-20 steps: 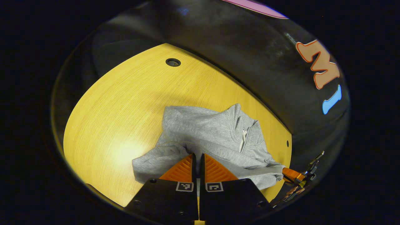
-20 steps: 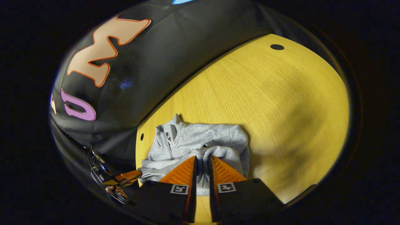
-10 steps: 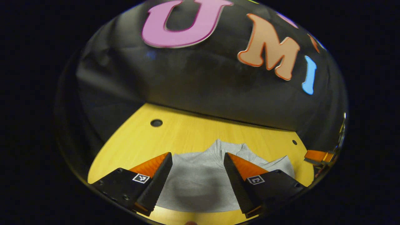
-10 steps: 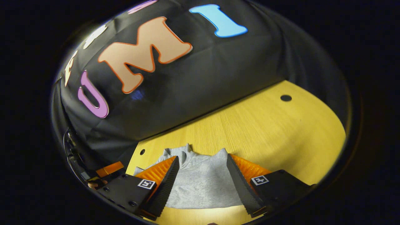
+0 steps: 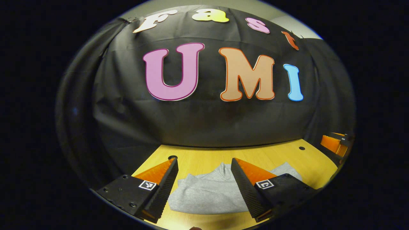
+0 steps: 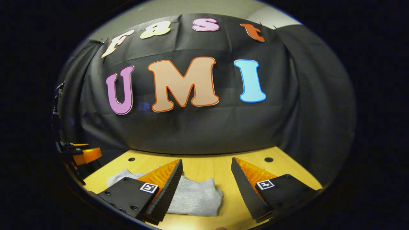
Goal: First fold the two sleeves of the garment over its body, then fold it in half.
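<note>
A grey zip-neck garment lies folded in a compact pile on the yellow wooden table. In the left gripper view my left gripper is open, raised over the near side of the pile, with cloth showing between its spread fingers but not touching them. In the right gripper view my right gripper is open too, and the garment lies low and left, partly behind the left finger. The right gripper shows at the far right of the left gripper view, and the left gripper at the far left of the right gripper view.
The booth's black cloth wall rises just behind the table. Small round holes sit in the tabletop near its back edge. Bare table surface lies to the right of the garment.
Both grippers let go of the grey cloth, opened, then drew back and tilted up from the garment, so the wall now takes up most of each view. The garment lies folded on the table.
</note>
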The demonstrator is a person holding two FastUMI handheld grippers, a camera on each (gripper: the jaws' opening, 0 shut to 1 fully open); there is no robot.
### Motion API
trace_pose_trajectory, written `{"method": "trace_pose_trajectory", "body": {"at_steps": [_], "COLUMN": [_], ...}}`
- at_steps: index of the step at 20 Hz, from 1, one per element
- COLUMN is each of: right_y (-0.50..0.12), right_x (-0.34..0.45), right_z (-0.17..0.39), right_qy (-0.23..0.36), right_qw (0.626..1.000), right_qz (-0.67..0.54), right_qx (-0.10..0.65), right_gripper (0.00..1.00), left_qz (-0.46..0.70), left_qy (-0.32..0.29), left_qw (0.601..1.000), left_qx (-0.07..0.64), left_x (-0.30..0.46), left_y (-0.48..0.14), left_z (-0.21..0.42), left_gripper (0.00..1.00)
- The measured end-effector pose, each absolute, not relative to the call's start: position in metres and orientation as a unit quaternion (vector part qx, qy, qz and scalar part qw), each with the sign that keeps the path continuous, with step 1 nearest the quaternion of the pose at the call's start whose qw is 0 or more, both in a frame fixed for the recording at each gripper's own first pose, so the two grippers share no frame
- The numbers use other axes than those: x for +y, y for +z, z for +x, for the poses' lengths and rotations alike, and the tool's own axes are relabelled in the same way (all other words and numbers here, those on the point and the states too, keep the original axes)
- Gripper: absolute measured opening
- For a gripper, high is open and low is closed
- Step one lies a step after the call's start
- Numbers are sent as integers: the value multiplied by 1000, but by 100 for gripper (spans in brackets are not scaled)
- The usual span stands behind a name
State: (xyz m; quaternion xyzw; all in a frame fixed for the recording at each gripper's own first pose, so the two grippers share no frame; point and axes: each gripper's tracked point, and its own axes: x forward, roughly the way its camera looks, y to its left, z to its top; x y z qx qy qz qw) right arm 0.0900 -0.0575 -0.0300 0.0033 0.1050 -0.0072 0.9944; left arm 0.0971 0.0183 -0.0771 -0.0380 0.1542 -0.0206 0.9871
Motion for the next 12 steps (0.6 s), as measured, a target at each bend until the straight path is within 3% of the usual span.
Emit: {"method": "trace_pose_trajectory", "body": {"at_steps": [4,5,7,8,9,10,12], "right_y": [-29,-30,-30,-27,-24,-22,-21], "right_x": [-55,-57,-55,-54,-53,-50,-46], "right_z": [70,69,68,69,72,71,71], "right_qy": [-1,-4,-6,-6,-5,-4,0], "right_qw": [996,995,995,996,996,997,997], "right_qz": [-8,-9,-6,-6,-5,-4,-6], "right_qx": [93,94,95,91,86,83,80], "right_gripper": [96,96,96,91,96,92,96], "left_qz": [-18,-14,-11,-9,-7,-4,3], "left_qy": [10,14,23,26,28,28,25], "left_qw": [989,988,988,988,988,989,989], "left_qx": [148,152,153,152,150,148,144], "left_x": [41,46,54,57,59,59,59], "left_y": [-80,-82,-82,-80,-80,-79,-76], "left_z": [71,67,64,63,63,63,65], "left_gripper": [96,100,96,96,96,96,96]}}
